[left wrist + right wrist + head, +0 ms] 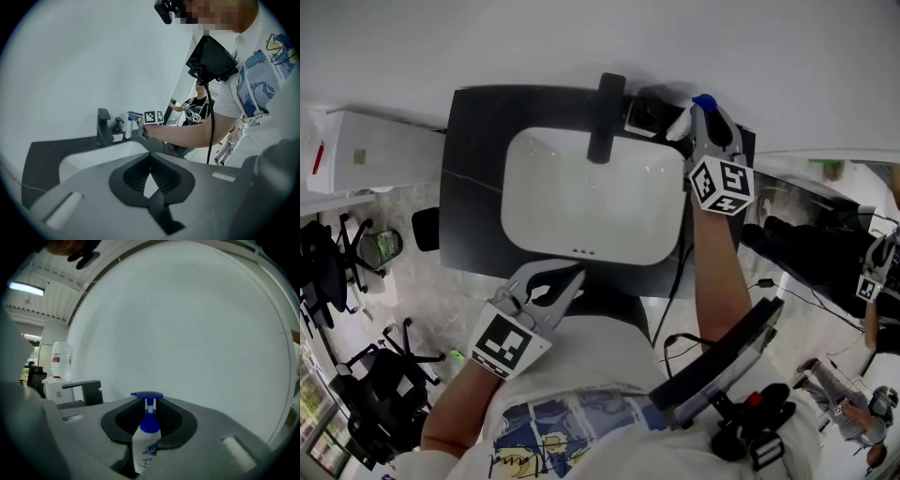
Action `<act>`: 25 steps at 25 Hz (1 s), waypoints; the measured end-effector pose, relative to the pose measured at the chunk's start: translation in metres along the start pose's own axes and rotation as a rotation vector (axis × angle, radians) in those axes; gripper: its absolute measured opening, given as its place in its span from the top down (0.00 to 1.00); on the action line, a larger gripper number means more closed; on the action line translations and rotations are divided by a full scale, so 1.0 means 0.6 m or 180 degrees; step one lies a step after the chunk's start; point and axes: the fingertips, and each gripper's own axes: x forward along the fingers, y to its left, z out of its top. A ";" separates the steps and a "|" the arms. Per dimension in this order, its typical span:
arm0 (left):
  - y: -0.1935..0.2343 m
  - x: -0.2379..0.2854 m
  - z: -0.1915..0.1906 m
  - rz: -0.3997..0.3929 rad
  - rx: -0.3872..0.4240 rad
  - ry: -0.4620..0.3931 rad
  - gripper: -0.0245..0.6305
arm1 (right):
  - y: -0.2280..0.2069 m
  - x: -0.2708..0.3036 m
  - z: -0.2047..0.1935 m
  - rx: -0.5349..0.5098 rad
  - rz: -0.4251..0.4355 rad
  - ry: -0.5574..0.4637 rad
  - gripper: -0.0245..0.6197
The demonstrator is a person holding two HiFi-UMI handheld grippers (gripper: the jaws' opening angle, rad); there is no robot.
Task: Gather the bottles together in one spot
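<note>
Right gripper (pixel 149 416) clamped on the bottle (pixel 146 442), pads on its white shoulder, blue pump head standing up between the jaws. Bottle upright at the back right of the worktop (pixel 473 141), just right of the faucet (pixel 605 117) and close to a dark dispenser (pixel 117 126) beside it (cannot tell whether the base rests on the worktop or hangs just above it). Step in hand, as I read it: bringing this bottle to the gathering spot by the dispenser. Next move calls for setting it down level beside the dispenser without nudging it, then parting the jaws and backing out straight so the pump head is not caught. Right arm stretched forward along the right side of the sink (pixel 581 197), gripper about level. Left gripper (pixel 567 281) empty, tips together, held low at the sink's near rim, tilted down toward the basin, taking no part.
</note>
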 end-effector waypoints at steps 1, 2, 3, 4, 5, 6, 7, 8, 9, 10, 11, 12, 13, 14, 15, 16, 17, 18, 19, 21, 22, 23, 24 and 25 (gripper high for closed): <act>0.000 0.002 0.001 -0.0006 -0.0004 0.0003 0.96 | 0.005 -0.004 0.000 -0.0052 0.0032 -0.0029 0.85; 0.001 0.005 0.002 -0.0014 -0.0004 0.0005 0.96 | 0.009 -0.007 0.000 -0.0099 0.0059 -0.0057 0.85; 0.000 0.008 0.003 -0.0024 -0.0001 0.0009 0.96 | 0.013 -0.010 -0.001 -0.0138 0.0081 -0.0085 0.85; 0.000 0.012 0.005 -0.0035 0.0001 0.0009 0.96 | 0.016 -0.012 -0.001 -0.0172 0.0095 -0.0111 0.85; -0.001 0.016 0.007 -0.0046 0.0000 0.0004 0.96 | 0.017 -0.015 -0.002 -0.0204 0.0102 -0.0139 0.85; -0.002 0.020 0.009 -0.0058 -0.0003 0.0003 0.96 | 0.018 -0.018 -0.003 -0.0231 0.0104 -0.0168 0.85; -0.003 0.024 0.010 -0.0073 -0.0006 0.0006 0.96 | 0.019 -0.021 -0.004 -0.0249 0.0104 -0.0193 0.85; -0.005 0.026 0.010 -0.0091 -0.0006 0.0013 0.96 | 0.020 -0.024 -0.005 -0.0262 0.0103 -0.0210 0.85; -0.007 0.027 0.010 -0.0109 -0.0002 0.0020 0.96 | 0.021 -0.028 -0.006 -0.0273 0.0101 -0.0215 0.85; -0.009 0.027 0.010 -0.0126 0.0007 0.0024 0.96 | 0.022 -0.031 -0.008 -0.0282 0.0099 -0.0211 0.85; -0.011 0.026 0.011 -0.0141 0.0016 0.0025 0.96 | 0.022 -0.034 -0.010 -0.0286 0.0100 -0.0201 0.84; -0.013 0.026 0.011 -0.0155 0.0021 0.0025 0.96 | 0.022 -0.037 -0.012 -0.0284 0.0104 -0.0188 0.84; -0.016 0.027 0.013 -0.0171 0.0030 0.0029 0.96 | 0.022 -0.040 -0.014 -0.0276 0.0109 -0.0179 0.83; -0.017 0.029 0.017 -0.0195 0.0052 0.0037 0.96 | 0.020 -0.041 -0.015 -0.0264 0.0114 -0.0175 0.82; -0.019 0.031 0.022 -0.0223 0.0085 0.0049 0.96 | 0.018 -0.042 -0.015 -0.0252 0.0117 -0.0174 0.81; -0.021 0.034 0.026 -0.0250 0.0116 0.0059 0.96 | 0.017 -0.042 -0.014 -0.0240 0.0116 -0.0169 0.78; -0.023 0.036 0.027 -0.0270 0.0132 0.0063 0.96 | 0.015 -0.041 -0.014 -0.0230 0.0114 -0.0159 0.74; -0.027 0.039 0.026 -0.0280 0.0135 0.0057 0.96 | 0.014 -0.041 -0.014 -0.0221 0.0112 -0.0144 0.70; -0.030 0.041 0.023 -0.0283 0.0133 0.0045 0.96 | 0.013 -0.041 -0.015 -0.0209 0.0113 -0.0124 0.67; -0.036 0.042 0.021 -0.0299 0.0147 0.0033 0.96 | 0.012 -0.044 -0.018 -0.0194 0.0115 -0.0075 0.63; -0.039 0.041 0.023 -0.0313 0.0164 0.0033 0.96 | 0.012 -0.045 -0.019 -0.0207 0.0115 -0.0052 0.62; -0.041 0.040 0.027 -0.0332 0.0190 0.0037 0.96 | 0.012 -0.046 -0.020 -0.0233 0.0116 -0.0032 0.62; -0.043 0.039 0.031 -0.0348 0.0218 0.0044 0.96 | 0.013 -0.045 -0.019 -0.0270 0.0118 -0.0016 0.62; -0.044 0.037 0.033 -0.0354 0.0236 0.0051 0.96 | 0.015 -0.044 -0.017 -0.0310 0.0120 -0.0004 0.63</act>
